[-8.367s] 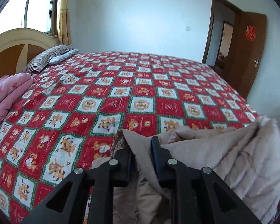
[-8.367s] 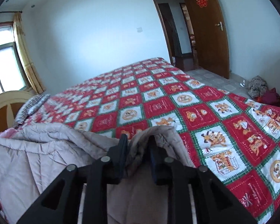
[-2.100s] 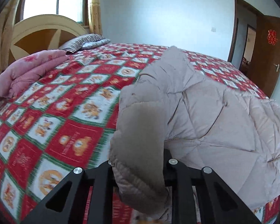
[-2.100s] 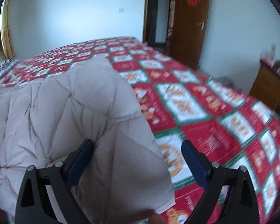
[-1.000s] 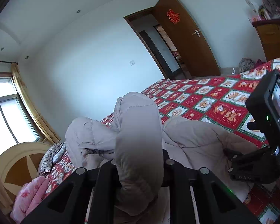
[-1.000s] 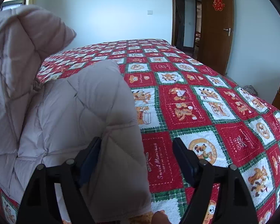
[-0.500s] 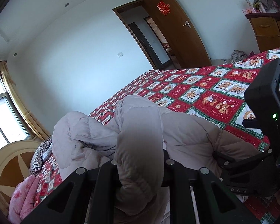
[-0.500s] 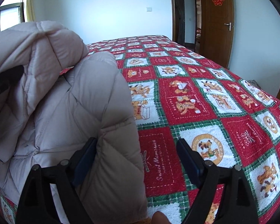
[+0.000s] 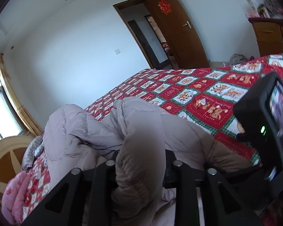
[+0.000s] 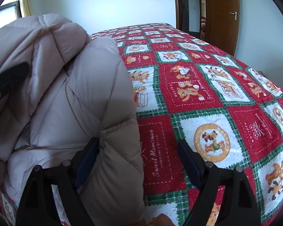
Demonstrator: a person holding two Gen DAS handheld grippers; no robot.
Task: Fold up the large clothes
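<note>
1. Left wrist view: the left gripper (image 9: 140, 166) was clamped on a thick fold of the pale beige quilted puffer coat (image 9: 141, 131), its jaws pressed tight on the padding. The coat lay heaped on the red-and-green cartoon-patterned bedspread (image 9: 198, 94), near the bed's close edge. The right gripper (image 9: 264, 131) showed at the right border as a black body with a green light. A pink folded quilt (image 9: 17, 194) lay far left.

2. Right wrist view: the right gripper (image 10: 138, 161) stood with jaws spread wide, holding nothing; the coat's right edge bulged between them, against the left finger only. The lifted flap rose at upper left.

3. Judgement: the step in hand looked like carrying one side of the coat across its body. Next, the flap needs laying flat and releasing, while the right gripper pins or takes the edge.

4. The coat's long axis seemed to run away from the cameras, up the bed, though bunching made this uncertain.
</note>
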